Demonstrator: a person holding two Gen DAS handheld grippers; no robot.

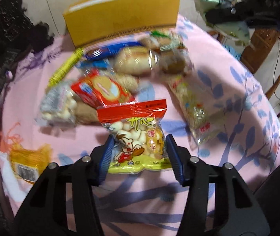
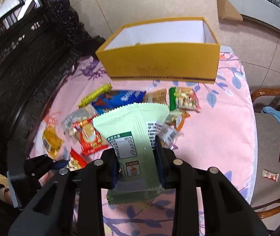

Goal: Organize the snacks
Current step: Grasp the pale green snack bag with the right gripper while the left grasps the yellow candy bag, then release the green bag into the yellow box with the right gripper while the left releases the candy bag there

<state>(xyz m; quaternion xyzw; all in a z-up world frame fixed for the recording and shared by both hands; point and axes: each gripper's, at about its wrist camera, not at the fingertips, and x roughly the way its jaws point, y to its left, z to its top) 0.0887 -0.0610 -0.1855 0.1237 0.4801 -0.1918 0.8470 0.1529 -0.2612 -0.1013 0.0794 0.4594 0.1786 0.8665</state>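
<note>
My left gripper (image 1: 139, 158) is shut on a clear snack bag with a red top and a cartoon child (image 1: 134, 135), held above the pink tablecloth (image 1: 228, 118). My right gripper (image 2: 136, 157) is shut on a pale green snack packet (image 2: 132, 129), held above the table. A pile of snack packets (image 1: 120, 72) lies in the middle of the table, in front of an open yellow box (image 2: 159, 59) with a white inside. My left gripper also shows at the lower left of the right wrist view (image 2: 61, 164).
A yellow packet (image 1: 27, 161) lies apart near the table's left edge. Dark carved furniture (image 2: 21, 59) stands left of the table. Wooden chairs (image 2: 273, 98) stand on the right. Two small wrappers (image 2: 270, 175) lie on the floor.
</note>
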